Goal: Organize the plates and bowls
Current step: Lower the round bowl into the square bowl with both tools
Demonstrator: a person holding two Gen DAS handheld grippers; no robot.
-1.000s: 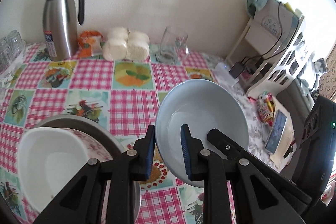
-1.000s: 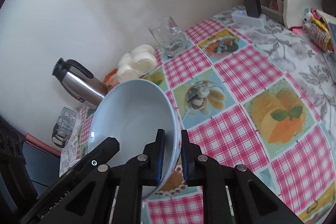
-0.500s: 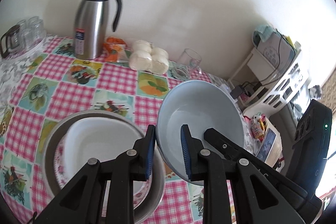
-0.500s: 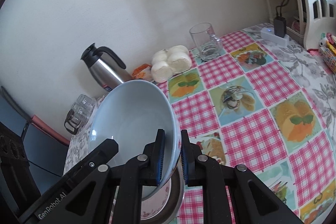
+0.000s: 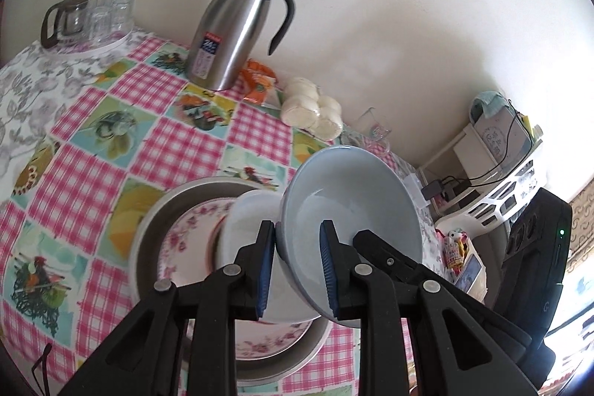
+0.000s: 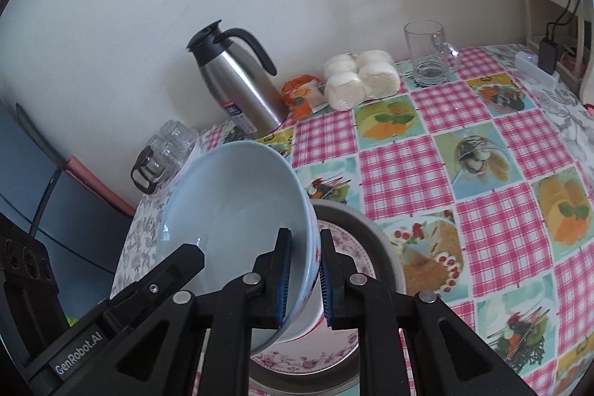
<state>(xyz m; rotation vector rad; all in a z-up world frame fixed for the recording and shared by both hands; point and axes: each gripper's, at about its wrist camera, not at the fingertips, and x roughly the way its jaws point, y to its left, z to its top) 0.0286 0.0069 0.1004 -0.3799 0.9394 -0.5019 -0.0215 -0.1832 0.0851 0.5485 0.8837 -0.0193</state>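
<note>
Both grippers hold one pale blue bowl (image 5: 352, 206) by opposite sides of its rim. My left gripper (image 5: 297, 270) is shut on its left rim. My right gripper (image 6: 303, 279) is shut on its right rim; the bowl (image 6: 237, 210) fills the lower left of the right wrist view. The bowl is tilted, above a stack on the table: a grey plate (image 5: 156, 218), a pink floral plate (image 5: 185, 232) on it, and a white bowl (image 5: 248, 221) on top. The floral plate (image 6: 349, 247) and grey plate (image 6: 375, 240) also show in the right wrist view.
A steel thermos jug (image 5: 234, 32), an orange packet (image 5: 256, 80), wrapped white buns (image 5: 312, 110) and a glass mug (image 6: 430, 54) stand along the wall. A tray of glasses (image 5: 89, 17) is at the far left. A white rack (image 5: 512, 180) with chargers stands right of the table.
Both grippers have carried the blue bowl leftward and over the plate stack; it now hangs above the white bowl. Both grips stay shut.
</note>
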